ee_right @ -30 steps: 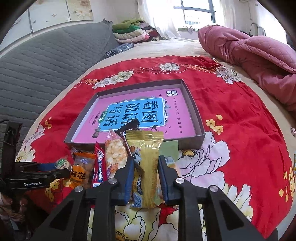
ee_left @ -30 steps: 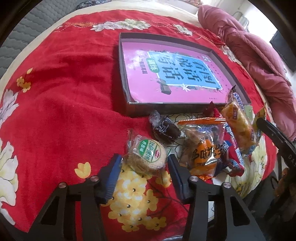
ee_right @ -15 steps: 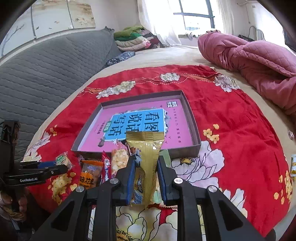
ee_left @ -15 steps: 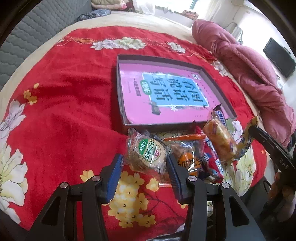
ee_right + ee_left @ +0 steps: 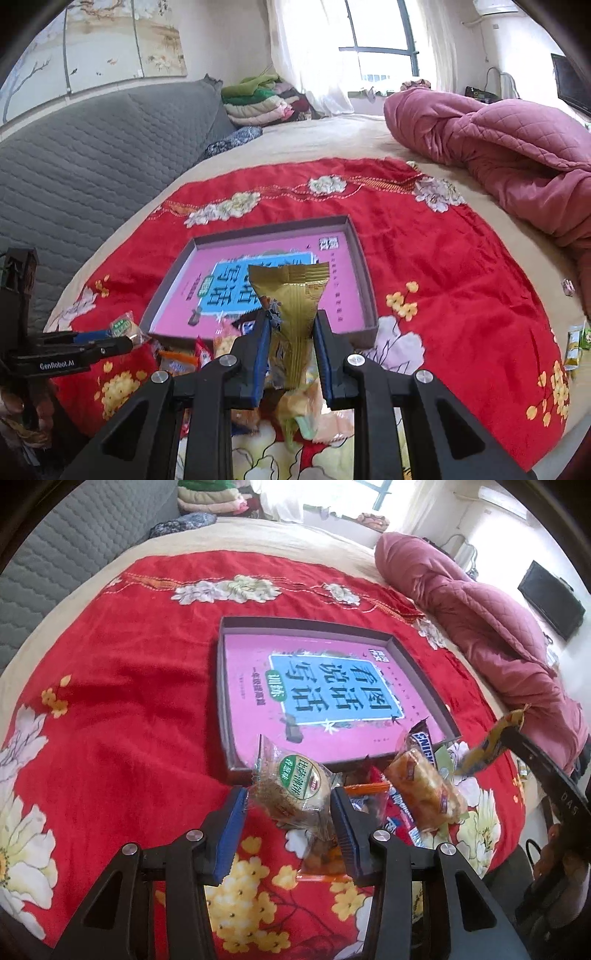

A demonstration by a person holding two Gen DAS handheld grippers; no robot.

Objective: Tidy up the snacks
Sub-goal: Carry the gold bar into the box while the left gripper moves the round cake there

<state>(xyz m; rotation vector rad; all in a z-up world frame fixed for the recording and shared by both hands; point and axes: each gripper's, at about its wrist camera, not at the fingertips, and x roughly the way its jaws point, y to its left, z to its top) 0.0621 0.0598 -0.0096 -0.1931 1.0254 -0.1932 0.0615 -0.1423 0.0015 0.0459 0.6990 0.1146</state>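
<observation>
My left gripper (image 5: 290, 812) is shut on a round green-labelled cracker pack (image 5: 295, 788) and holds it above the snack pile, just short of the near rim of the shallow dark box (image 5: 221, 686) with a pink and blue printed bottom. My right gripper (image 5: 291, 339) is shut on a gold snack packet (image 5: 293, 306), held upright above the pile, also near the box (image 5: 364, 266). Loose snacks (image 5: 421, 794) lie in front of the box: an orange puffed pack, a Snickers bar, red wrappers. The right gripper and gold packet show in the left wrist view (image 5: 491, 738).
The box and snacks lie on a red flowered blanket (image 5: 122, 716) over a bed. A pink quilt (image 5: 498, 147) is bunched at the far right. A grey padded headboard (image 5: 92, 147) lines the left. Two small packets (image 5: 576, 341) lie at the blanket's right edge.
Both grippers have risen with their snacks: the left lifted the cracker pack off the blanket, the right raised the gold packet higher. Both views now look further across the bed.
</observation>
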